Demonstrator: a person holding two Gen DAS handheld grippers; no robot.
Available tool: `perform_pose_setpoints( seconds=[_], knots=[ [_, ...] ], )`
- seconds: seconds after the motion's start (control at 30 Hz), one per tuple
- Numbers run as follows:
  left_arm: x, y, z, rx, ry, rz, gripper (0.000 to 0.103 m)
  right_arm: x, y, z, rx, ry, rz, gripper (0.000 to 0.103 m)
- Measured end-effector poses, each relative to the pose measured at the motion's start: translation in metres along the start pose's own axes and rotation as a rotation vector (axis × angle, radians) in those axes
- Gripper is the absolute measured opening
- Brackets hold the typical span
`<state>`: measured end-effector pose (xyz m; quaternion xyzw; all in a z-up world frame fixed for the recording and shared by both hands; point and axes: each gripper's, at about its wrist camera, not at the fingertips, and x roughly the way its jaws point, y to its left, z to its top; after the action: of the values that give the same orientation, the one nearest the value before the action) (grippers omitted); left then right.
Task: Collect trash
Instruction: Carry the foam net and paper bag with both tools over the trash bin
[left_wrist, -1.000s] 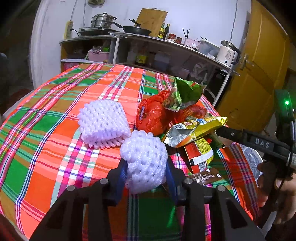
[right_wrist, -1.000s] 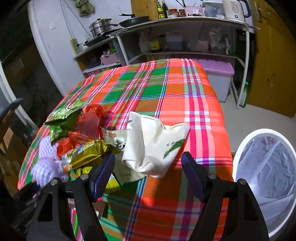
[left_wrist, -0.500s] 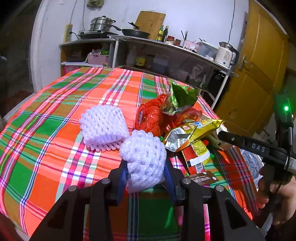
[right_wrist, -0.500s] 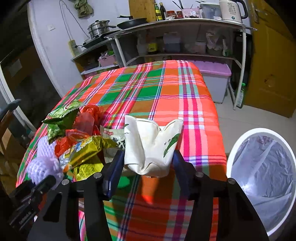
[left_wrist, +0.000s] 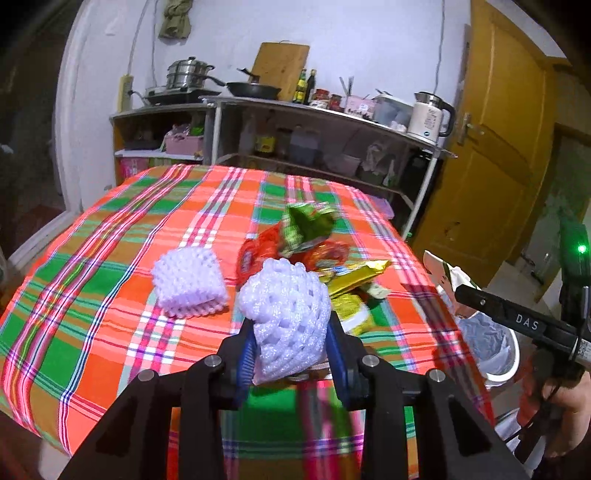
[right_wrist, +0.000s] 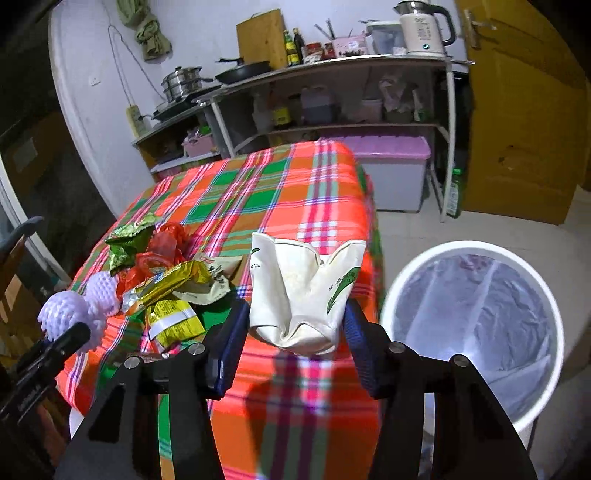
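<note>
Two foam nets: one loose (left_wrist: 188, 282) on plaid tablecloth (left_wrist: 110, 258) at 9 o'clock of wrapper pile (left_wrist: 314, 254), apart from it. White lined bin (right_wrist: 472, 325) on floor at 3 o'clock of table edge. Left gripper (left_wrist: 291, 339) narrowing, pads pressed on second foam net (left_wrist: 288, 317), lifted off cloth. Right gripper (right_wrist: 295, 332) half-wide, clamped on crumpled white paper cup (right_wrist: 303, 291), bin just beside at 3 o'clock. One cup, one bin.

Left gripper (left_wrist: 291, 339) at bottom centre, jaws closing, pads pressing white foam net (left_wrist: 286, 317). Second foam net (left_wrist: 188, 282) left of centre on checked tablecloth (left_wrist: 92, 295). Snack wrappers (left_wrist: 317, 254) behind. Right gripper (left_wrist: 517, 321) at right edge.
</note>
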<state>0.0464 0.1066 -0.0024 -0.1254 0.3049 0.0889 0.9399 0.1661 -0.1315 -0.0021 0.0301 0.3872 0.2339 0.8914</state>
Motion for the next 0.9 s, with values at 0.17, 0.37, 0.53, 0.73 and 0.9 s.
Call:
perform_pose_setpoints(
  seconds=[0.17,0.37,0.53,0.73,0.9],
  knots=[
    [-0.008,-0.023,0.004,0.04,-0.012,-0.035,0.035,-0.028,-0.013,-0.005,0.013,-0.038,-0.021,0.053],
    [-0.008,-0.057,0.009,0.098,-0.012,-0.093,0.035,-0.054,-0.03,-0.011,0.025,-0.08,-0.055,0.053],
    [-0.001,-0.088,0.012,0.151,-0.002,-0.152,0.035,-0.068,-0.048,-0.018,0.055,-0.096,-0.085,0.053],
    [0.016,-0.129,0.011,0.203,0.026,-0.229,0.035,-0.076,-0.076,-0.025,0.092,-0.094,-0.121,0.053],
    [0.034,-0.163,0.011,0.247,0.056,-0.293,0.035,-0.077,-0.096,-0.031,0.117,-0.083,-0.145,0.053]
  ],
)
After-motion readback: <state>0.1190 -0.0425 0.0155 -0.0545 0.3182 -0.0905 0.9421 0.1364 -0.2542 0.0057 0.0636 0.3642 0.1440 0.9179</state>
